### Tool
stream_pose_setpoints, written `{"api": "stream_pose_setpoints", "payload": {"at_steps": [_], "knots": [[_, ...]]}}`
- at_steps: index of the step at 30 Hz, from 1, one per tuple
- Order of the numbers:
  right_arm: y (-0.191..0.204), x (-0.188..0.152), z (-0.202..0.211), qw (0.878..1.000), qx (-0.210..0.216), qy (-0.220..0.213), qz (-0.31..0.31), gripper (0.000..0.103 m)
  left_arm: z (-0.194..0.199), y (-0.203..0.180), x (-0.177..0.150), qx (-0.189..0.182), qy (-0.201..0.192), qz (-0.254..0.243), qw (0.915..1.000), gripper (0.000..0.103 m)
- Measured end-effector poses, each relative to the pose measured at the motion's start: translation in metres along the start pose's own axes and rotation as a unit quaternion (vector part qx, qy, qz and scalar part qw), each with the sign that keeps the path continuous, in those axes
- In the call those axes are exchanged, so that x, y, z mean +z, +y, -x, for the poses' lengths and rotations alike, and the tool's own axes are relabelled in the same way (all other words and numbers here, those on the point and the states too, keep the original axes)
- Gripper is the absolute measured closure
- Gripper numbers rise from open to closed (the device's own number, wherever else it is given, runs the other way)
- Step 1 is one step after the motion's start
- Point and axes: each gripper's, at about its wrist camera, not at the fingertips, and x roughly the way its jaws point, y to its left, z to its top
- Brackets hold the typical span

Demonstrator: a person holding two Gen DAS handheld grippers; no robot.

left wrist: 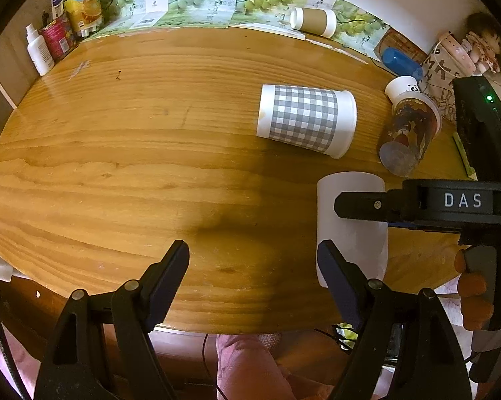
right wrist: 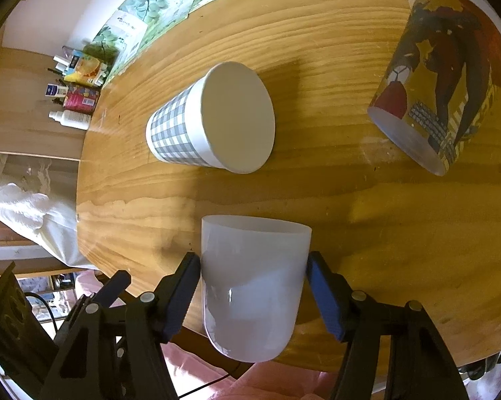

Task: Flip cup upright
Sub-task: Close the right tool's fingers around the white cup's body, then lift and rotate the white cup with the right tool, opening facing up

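Note:
A plain white cup [right wrist: 252,286] lies on its side near the front edge of the wooden table [right wrist: 317,196]. My right gripper [right wrist: 253,286] is closed around it, both pads touching its sides. In the left wrist view the same cup [left wrist: 352,230] lies at the lower right with the right gripper's finger [left wrist: 363,205] across it. My left gripper [left wrist: 253,276] is open and empty above the table's front edge, just left of the cup.
A grey checked cup [left wrist: 305,120] lies on its side mid-table. A printed cup [left wrist: 408,133] lies tipped at the right. A brown-banded cup [left wrist: 313,21] lies at the back. Bottles and cans [left wrist: 60,36] stand at the back left.

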Motion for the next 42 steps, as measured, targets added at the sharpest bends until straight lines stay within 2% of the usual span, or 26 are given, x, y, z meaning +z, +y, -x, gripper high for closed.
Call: {"api": "stream_pose_setpoints", "payload": {"at_steps": [4,21,34,39,42], "knots": [[0.003,-0.001,0.002,1.0,-0.005,-0.007,0.013,0.037,0.001,0.002,-0.001,0.001,0.001,0.004,1.0,0.021],[0.019,-0.024,0.025,0.993,-0.045,-0.084,0.069,0.038,0.022,-0.002,-0.002,-0.002,-0.023,0.004,0.9997,0.021],[0.019,-0.044,0.042,0.973,-0.062,-0.191,0.117,0.038,0.035,-0.002,-0.014,0.007,-0.033,0.006,0.9994,0.021],[0.019,-0.055,0.048,0.956,-0.076,-0.244,0.141,0.038,0.038,-0.001,-0.02,0.016,-0.034,0.005,0.9993,0.021],[0.019,-0.064,0.052,0.94,-0.084,-0.288,0.161,0.038,0.037,-0.001,-0.024,0.027,-0.033,0.002,0.9991,0.021]]}}
